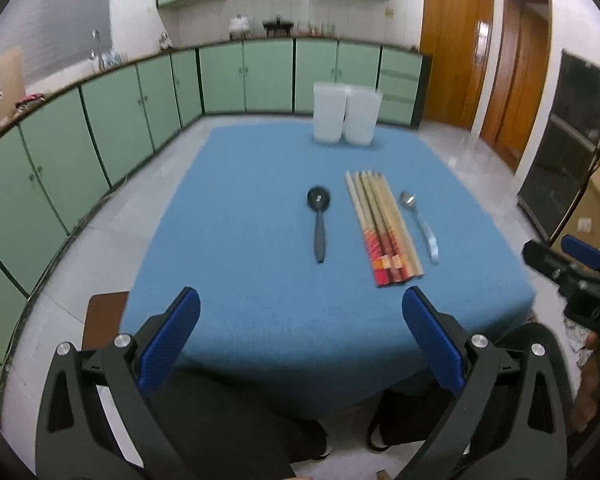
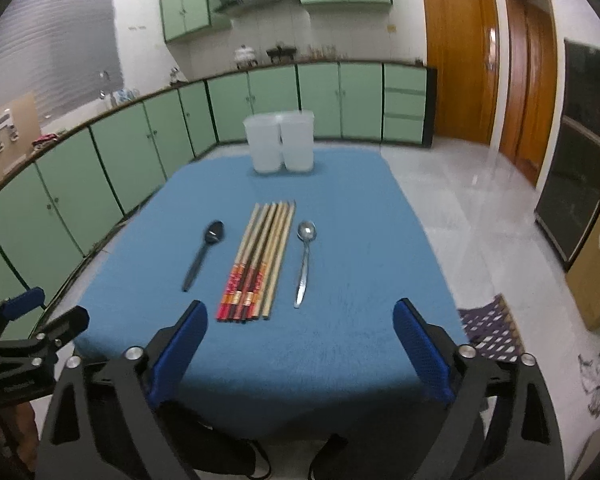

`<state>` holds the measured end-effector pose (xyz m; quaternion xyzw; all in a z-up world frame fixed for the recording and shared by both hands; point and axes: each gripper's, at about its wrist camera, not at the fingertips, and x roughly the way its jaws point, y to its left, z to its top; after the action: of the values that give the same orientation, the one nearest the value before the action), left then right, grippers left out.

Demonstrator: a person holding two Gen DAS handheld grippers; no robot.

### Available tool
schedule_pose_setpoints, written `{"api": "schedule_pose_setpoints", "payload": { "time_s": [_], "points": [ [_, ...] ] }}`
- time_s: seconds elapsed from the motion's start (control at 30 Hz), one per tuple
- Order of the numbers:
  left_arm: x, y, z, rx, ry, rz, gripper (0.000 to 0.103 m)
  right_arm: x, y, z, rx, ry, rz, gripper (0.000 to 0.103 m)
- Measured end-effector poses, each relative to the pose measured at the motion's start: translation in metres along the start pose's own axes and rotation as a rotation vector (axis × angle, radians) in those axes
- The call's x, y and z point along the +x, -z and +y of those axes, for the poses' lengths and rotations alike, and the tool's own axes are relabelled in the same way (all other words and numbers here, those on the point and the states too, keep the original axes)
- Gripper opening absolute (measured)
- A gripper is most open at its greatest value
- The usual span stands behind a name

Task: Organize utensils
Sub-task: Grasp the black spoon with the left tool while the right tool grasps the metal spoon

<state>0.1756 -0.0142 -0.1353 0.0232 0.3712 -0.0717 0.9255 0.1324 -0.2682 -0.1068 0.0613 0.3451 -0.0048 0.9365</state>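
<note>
While both grippers hang over the near edge of the blue tablecloth (image 2: 340,340), the utensils lie in a row further in, all reckoned here from the bundle of chopsticks (image 2: 260,258) at the middle. That bundle is pale wood with red, orange and dark banding at its near ends; its sticks lie side by side, touching, long axis running from the near edge toward the far edge, plain tips pointing at the two white containers (image 2: 280,144) standing together at the far edge. Just beside the chopsticks on one side lies a black spoon (image 2: 202,254), bowl toward the containers, handle angled toward the near edge. On the other side lies a metal spoon (image 2: 305,262), shiny, bowl likewise at the far end, roughly parallel to the sticks. Neither spoon touches the bundle. The left gripper (image 1: 300,304) stands with its blue-padded jaws wide apart, holding nothing. The right gripper (image 2: 300,316) also stands wide open and empty.
</note>
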Motion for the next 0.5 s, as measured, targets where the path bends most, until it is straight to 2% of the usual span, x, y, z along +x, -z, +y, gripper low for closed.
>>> {"api": "schedule_pose_setpoints", "payload": {
  "time_s": [0.2,0.3,0.4,0.5],
  "points": [
    [0.083,-0.007,0.002,0.019,0.027,0.104,0.098,0.077,0.005,-0.015,0.036,-0.016,0.125,0.058],
    [0.118,-0.009,0.005,0.005,0.035,0.157,0.098,0.105,0.009,-0.018,0.041,-0.024,0.167,0.047],
    [0.148,-0.01,0.011,-0.015,0.035,0.215,0.098,0.123,0.013,-0.017,0.043,-0.049,0.196,0.043],
    [0.163,-0.013,0.011,-0.012,0.038,0.234,0.098,0.133,0.013,-0.014,0.033,-0.07,0.201,0.043]
  ]
}}
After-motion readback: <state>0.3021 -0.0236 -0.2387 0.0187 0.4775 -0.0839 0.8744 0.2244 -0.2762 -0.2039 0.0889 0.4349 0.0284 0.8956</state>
